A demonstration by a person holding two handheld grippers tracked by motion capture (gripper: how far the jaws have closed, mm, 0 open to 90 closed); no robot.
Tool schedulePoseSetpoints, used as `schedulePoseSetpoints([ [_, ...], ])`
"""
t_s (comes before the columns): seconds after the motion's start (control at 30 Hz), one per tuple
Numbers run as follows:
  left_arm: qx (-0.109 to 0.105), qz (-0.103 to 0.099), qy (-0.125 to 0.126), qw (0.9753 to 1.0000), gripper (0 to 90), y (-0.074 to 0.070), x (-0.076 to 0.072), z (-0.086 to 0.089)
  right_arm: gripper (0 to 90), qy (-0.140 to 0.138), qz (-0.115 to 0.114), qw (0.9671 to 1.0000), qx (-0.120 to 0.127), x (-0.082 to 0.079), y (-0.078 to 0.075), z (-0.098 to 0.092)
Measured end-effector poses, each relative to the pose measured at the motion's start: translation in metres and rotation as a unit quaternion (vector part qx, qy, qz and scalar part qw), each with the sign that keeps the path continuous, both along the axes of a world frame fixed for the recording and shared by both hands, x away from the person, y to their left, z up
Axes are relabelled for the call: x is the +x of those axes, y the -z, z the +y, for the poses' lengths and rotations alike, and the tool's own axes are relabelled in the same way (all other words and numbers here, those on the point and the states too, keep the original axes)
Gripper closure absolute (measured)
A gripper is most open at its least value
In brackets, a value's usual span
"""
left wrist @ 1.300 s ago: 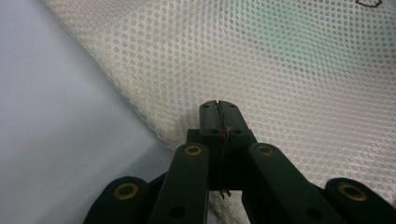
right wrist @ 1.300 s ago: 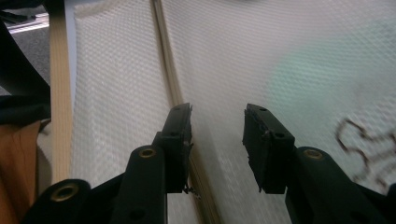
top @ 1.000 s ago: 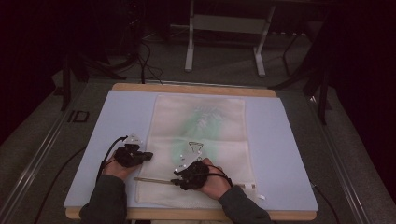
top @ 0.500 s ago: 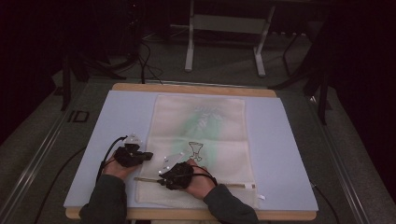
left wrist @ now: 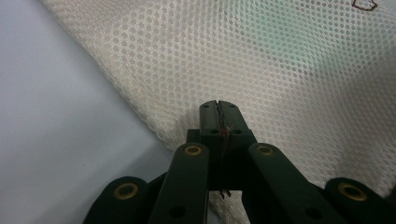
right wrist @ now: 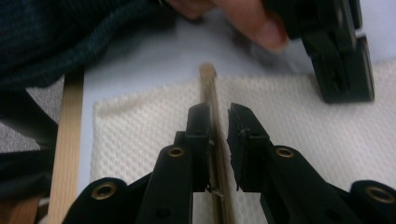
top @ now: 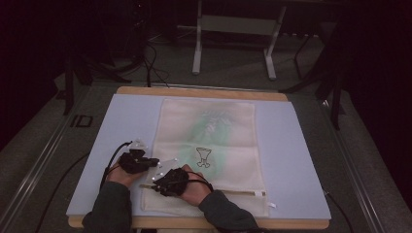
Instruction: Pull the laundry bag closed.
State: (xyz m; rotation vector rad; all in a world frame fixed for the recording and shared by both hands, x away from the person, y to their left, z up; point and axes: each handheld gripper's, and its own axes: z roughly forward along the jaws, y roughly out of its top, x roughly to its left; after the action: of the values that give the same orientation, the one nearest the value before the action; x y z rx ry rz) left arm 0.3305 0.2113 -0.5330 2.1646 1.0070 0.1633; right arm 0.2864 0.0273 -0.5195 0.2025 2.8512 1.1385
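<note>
Work surface: a pale blue mat [top: 126,126] covers a light wooden tabletop [top: 199,91], whose edge shows along the far side and along the near side [right wrist: 65,154]. Beyond the table, a grey metal stand [top: 233,29] rests on two upright legs on dark carpet [top: 175,68]. Black cables [top: 150,58] trail across the carpet to the left of the stand. A metal floor rail [top: 43,155] runs beside the table's left side, and a small dark label [top: 80,120] lies just off the table's far left corner.
</note>
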Motion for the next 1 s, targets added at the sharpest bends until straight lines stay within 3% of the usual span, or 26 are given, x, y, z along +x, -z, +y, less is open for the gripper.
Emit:
schedulePoseSetpoints([
  [0.1,0.002,-0.002,0.001,1.0,89.1,0.0,0.0,0.0,78.6,0.003,-0.011,0.9999,0.008,-0.002,-0.003,0.01],
  [0.67,0.008,-0.006,0.005,0.9999,89.2,-0.001,-0.001,-0.001,79.0,0.002,-0.012,0.9999,0.009,-0.001,0.007,0.037],
  [1.0,0.008,-0.005,0.005,0.9999,89.2,-0.001,0.0,-0.001,80.5,0.002,-0.033,0.9994,-0.013,-0.003,0.012,0.051],
])
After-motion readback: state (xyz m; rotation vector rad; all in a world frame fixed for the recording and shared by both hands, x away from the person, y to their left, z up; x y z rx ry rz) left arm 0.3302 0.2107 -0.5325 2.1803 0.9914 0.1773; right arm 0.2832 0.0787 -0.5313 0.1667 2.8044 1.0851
